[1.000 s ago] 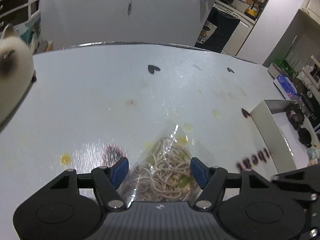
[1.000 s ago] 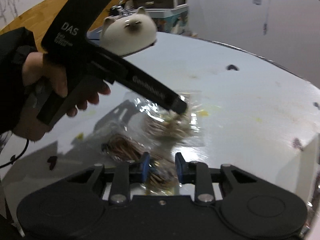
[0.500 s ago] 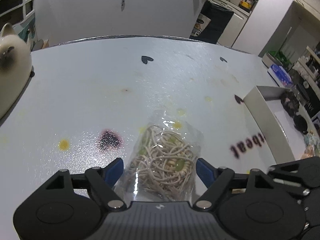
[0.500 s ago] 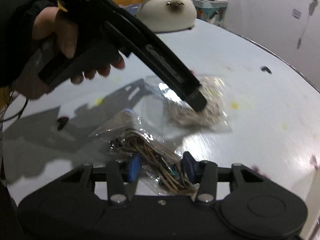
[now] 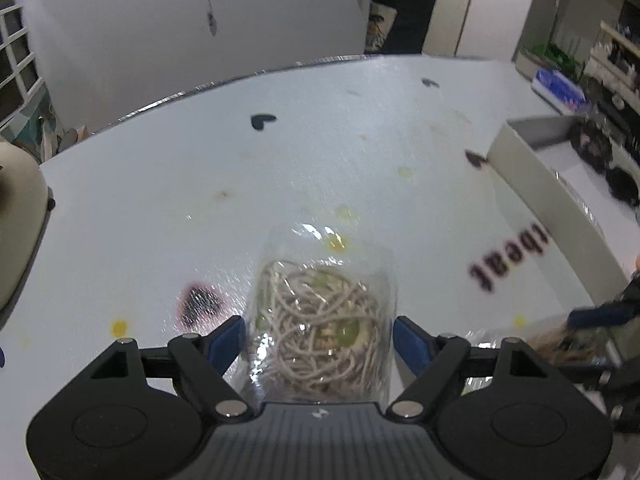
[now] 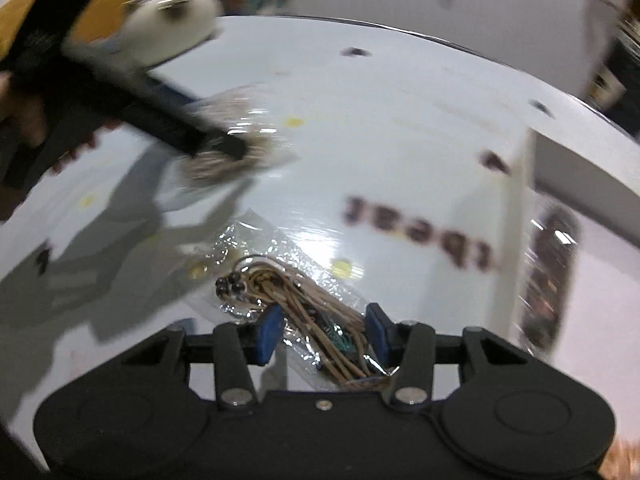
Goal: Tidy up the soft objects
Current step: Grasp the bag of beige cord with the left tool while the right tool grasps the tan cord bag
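White stained surface [image 5: 168, 184]: your left gripper [image 5: 318, 338], fingers closing, straddles the clear bag of beige cords [image 5: 320, 332]; your right gripper [image 6: 326, 332] clasps the clear bag of brown cords [image 6: 316, 304], white box [image 6: 500, 216] nearest it.

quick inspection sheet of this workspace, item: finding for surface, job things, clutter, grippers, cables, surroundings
surface: white table with yellow spots, a reddish stain and small dark heart marks.
job's things: clear bag of beige cords between the left gripper's fingers; clear bag of brown cords between the right gripper's fingers; white box with printed letters on its wall, dark items inside.
clutter: cream cat-shaped object at the table's edge.
grippers: left gripper closing, pads apart from its bag; right gripper pads against its bag.
cables: nothing seen on the table; one hangs on the far wall.
surroundings: white wall, dark cabinet, shelves; right view blurred.
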`<state>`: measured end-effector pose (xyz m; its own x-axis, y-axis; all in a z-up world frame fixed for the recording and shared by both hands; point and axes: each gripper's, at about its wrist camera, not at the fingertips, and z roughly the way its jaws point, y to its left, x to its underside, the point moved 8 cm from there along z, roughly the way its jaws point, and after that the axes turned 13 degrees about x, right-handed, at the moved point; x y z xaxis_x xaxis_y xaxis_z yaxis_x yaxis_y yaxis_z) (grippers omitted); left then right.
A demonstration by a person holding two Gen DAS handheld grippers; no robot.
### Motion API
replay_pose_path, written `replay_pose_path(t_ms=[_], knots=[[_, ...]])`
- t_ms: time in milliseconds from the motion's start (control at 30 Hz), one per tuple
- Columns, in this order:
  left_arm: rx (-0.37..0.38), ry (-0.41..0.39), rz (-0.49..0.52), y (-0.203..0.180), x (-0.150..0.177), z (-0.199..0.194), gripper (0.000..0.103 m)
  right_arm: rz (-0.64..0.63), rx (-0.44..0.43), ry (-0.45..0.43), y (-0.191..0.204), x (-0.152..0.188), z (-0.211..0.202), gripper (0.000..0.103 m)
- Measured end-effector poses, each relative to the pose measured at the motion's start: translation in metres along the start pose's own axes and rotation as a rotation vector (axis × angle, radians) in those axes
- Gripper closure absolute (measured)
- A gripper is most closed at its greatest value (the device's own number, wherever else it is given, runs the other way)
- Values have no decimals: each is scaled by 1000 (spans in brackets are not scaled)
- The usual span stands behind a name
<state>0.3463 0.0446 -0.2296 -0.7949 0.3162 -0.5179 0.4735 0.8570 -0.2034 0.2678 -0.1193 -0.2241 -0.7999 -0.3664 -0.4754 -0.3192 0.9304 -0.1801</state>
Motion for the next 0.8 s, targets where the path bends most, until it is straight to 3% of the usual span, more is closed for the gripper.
replay_pose_path(t_ms=[100,167,300,400,567,800], knots=[[-21,-12,-17,0,5,-4,34,73,45,47,-9,8,-5,56],[-28,-24,-49,2,8,-9,36,61,21,38,-4,8,-14,56],[-45,-43,-115,9,26,-22,37,3,-25,-62,3,-6,-23,25],[-42,-50,-170,10,45,-35,37,-64,-83,-81,4,-16,-14,22],[-65,-54,-243,8,79,-55,37,-67,-110,70,6,-10,22,19],[-55,-67,-348,1,104,-70,35,-162,-192,141,34,20,2,19]])
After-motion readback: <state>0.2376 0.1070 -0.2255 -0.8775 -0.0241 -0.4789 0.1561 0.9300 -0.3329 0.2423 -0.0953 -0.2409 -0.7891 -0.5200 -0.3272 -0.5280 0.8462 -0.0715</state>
